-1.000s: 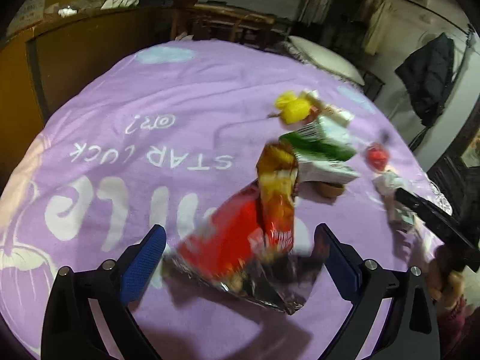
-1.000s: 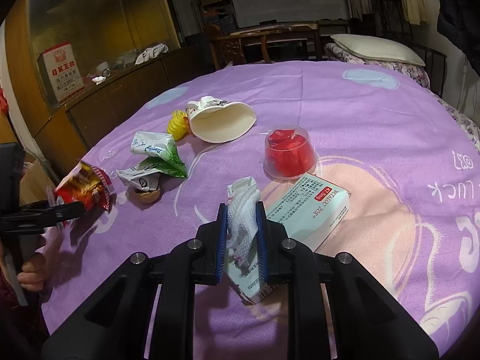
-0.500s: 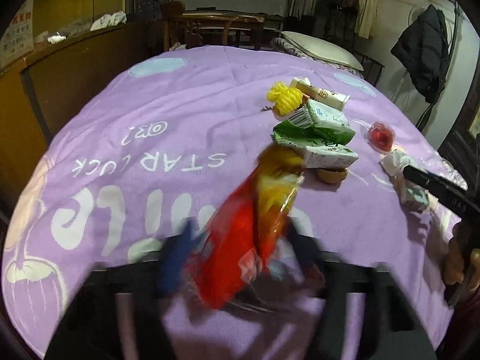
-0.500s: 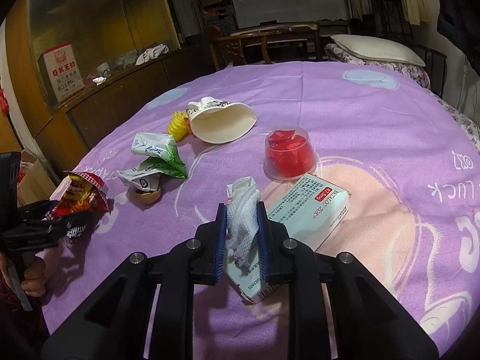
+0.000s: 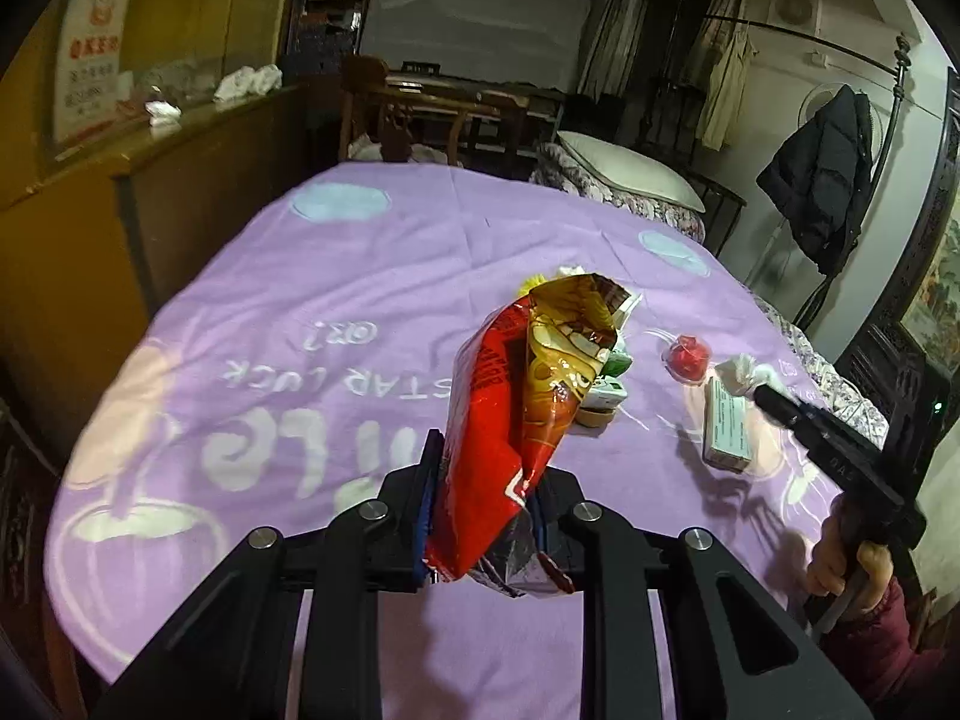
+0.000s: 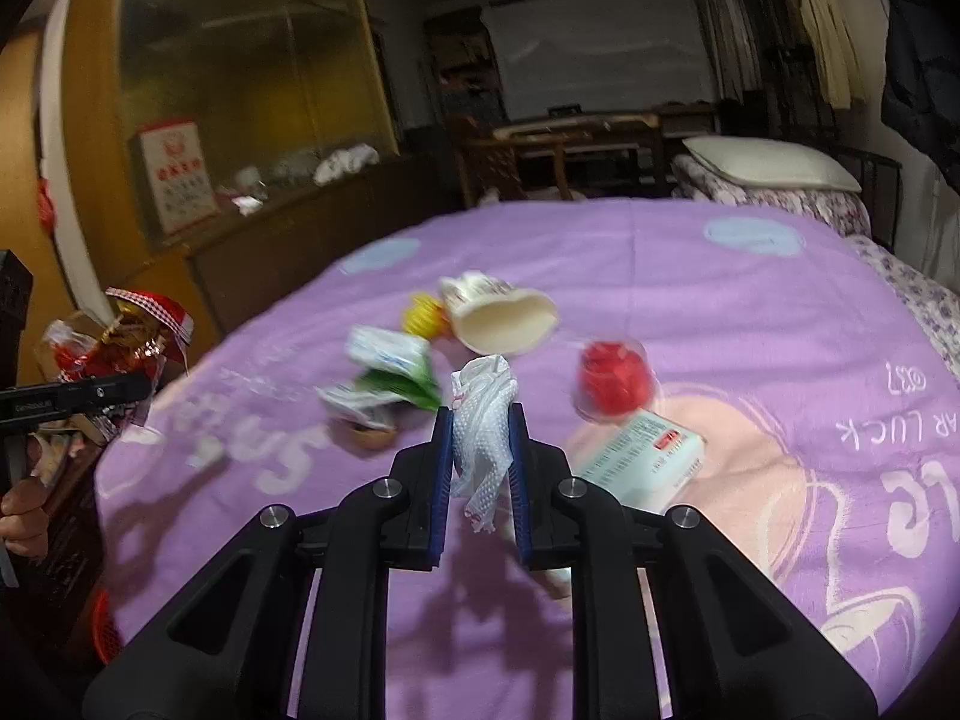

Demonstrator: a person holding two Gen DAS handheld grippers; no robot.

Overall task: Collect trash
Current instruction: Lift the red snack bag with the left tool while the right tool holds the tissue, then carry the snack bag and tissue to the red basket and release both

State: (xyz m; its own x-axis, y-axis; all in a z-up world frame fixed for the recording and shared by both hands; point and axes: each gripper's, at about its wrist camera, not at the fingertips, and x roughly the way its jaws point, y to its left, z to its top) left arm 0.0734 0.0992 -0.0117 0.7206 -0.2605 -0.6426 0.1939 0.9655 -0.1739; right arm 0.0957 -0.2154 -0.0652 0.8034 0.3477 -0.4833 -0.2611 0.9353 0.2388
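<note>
Between left tongs (image 5: 483,480): snack bag (image 5: 528,414).

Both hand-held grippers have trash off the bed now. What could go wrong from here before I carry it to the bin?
1. The left hand-held gripper pinches the snack bag only near its bottom; the tall top may flop or slip out.
2. The white crumpled wrapper in the right hand-held gripper is limp, with a tail dangling below the pads; it might snag or pull free.
3. The medicine box and red jelly cup lie close under the right load; a low swing might knock them.
</note>
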